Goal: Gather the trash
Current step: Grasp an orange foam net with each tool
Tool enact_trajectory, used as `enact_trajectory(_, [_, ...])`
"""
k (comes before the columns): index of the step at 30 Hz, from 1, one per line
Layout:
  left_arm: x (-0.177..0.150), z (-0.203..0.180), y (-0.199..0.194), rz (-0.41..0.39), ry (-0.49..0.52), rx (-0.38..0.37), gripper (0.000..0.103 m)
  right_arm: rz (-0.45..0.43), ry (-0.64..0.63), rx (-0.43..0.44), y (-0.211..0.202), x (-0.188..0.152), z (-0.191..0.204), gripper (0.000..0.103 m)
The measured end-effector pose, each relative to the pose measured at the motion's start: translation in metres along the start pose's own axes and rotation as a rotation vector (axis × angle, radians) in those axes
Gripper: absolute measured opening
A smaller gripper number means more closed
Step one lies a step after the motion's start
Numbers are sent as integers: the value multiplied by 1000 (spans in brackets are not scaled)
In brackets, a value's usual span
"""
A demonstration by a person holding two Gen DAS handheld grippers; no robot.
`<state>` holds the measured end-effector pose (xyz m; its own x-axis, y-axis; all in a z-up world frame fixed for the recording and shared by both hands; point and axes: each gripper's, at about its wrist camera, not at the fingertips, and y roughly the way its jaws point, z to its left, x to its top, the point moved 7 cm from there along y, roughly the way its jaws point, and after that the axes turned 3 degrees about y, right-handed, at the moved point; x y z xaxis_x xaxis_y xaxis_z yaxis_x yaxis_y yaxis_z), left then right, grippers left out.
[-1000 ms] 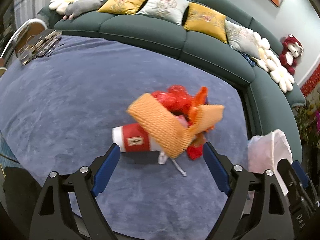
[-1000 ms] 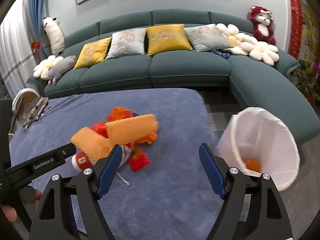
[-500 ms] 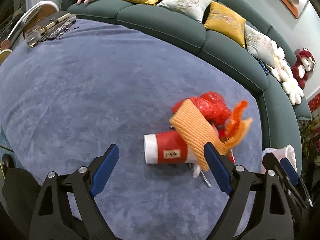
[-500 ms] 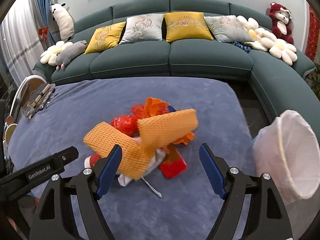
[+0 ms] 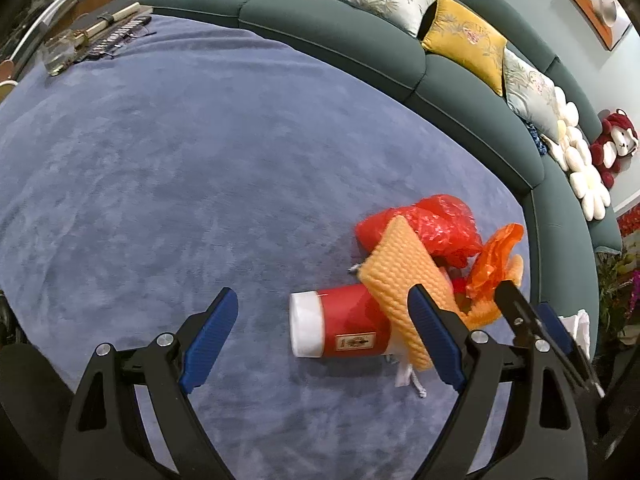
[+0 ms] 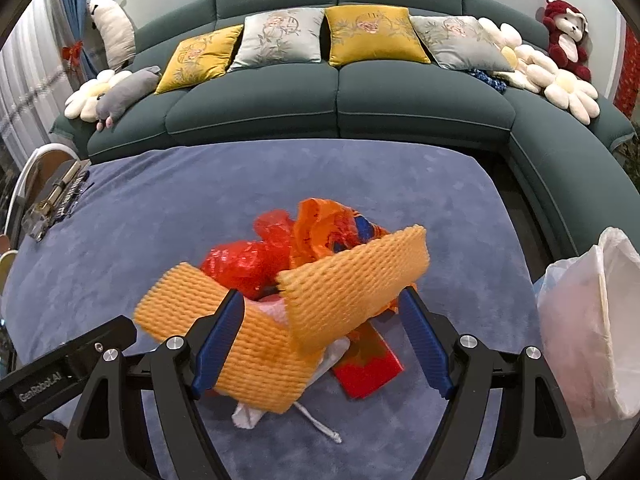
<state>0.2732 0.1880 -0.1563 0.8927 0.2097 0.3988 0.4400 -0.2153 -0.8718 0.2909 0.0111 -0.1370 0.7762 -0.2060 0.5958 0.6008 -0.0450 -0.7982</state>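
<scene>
A pile of trash lies on the blue-grey table cover (image 5: 168, 168). It holds a folded orange foam net (image 6: 352, 280), a red plastic bag (image 6: 248, 256), an orange plastic bag (image 6: 316, 224), a red wrapper (image 6: 368, 372) and a red cup with a white lid (image 5: 344, 328) on its side. My right gripper (image 6: 322, 340) is open, with its fingers either side of the foam net, close over the pile. My left gripper (image 5: 324, 340) is open, just short of the cup, which lies between its fingertips. The right gripper's fingers (image 5: 520, 312) show at the right of the left wrist view.
A white-lined trash bin (image 6: 592, 332) stands off the table's right edge. A dark green sofa (image 6: 340, 96) with cushions and plush toys curves behind and to the right. A tray of small items (image 5: 96, 36) sits at the table's far left corner.
My right gripper has swung left from the bin and closed in over the pile. My left gripper has shifted left, so the pile now sits toward its right finger. Both stay open.
</scene>
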Motion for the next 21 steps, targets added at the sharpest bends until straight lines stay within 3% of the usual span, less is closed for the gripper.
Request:
enact_trajectory(6, [0,-20,19,38,-1,-34,83,35,21,-6,8,-6,-21,47])
enact_trajectory(10, [0,-37,32,59,29,-39,80,52,53,-5,7,-14,-41,18])
enact_trajectory(12, [-1,-46,35,61,56,-44,67,62,84,-1,5,-19,-54,10])
enact_trajectory(14, [-3,-56,38,63,95,-40,50,63,108,2,2,-22,-62,10])
enact_trajectory(21, [-11,-76,31,40,174,-14,12,46,139,2,-17,-31,-84,9])
